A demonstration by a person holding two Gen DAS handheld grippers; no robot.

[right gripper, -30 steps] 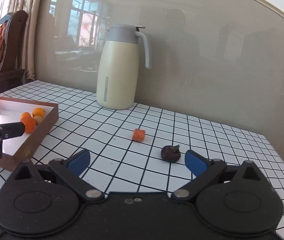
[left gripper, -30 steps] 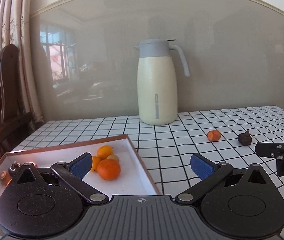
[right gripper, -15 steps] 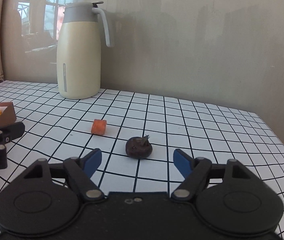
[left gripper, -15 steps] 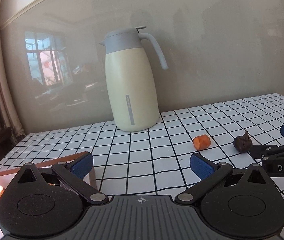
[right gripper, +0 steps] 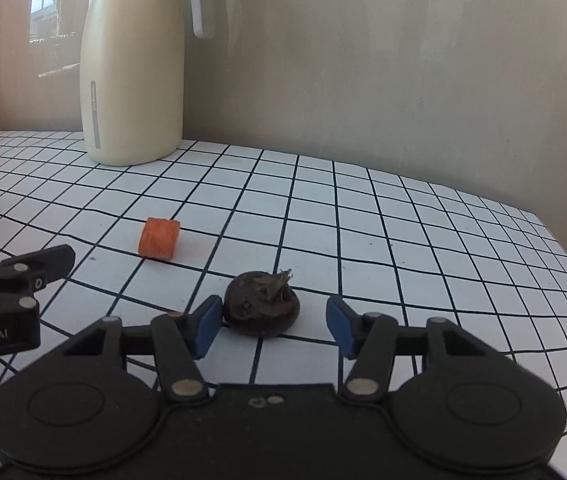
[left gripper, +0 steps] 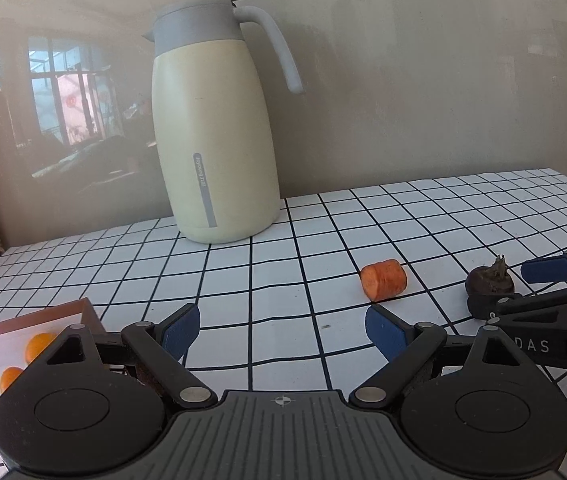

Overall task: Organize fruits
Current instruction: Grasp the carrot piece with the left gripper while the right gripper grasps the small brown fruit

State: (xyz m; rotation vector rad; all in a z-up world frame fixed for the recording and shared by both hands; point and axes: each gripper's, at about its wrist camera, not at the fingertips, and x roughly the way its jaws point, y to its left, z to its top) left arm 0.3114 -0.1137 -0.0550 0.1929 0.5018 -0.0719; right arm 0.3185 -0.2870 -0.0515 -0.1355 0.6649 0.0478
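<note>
Both grippers have their blue-padded fingers spread wide, and neither holds anything. The right gripper (right gripper: 269, 326) sits low over the grid-patterned tablecloth (right gripper: 403, 240) with the dark brown water chestnut (right gripper: 261, 304) between its fingers; the left pad (right gripper: 205, 326) is at the fruit's side, touching it or very nearly so, while the right pad stands apart from it. The left gripper (left gripper: 283, 332) hovers over bare cloth, its span empty. Just ahead of its right pad lies the orange carrot chunk (left gripper: 383, 280), on its side and apart from the fingers. At that view's lower left is a corner of the brown-rimmed tray (left gripper: 83, 306), with small oranges (left gripper: 37, 344) inside. Farther back, by the wall, stands the cream thermos jug (left gripper: 215, 120), upright.
</note>
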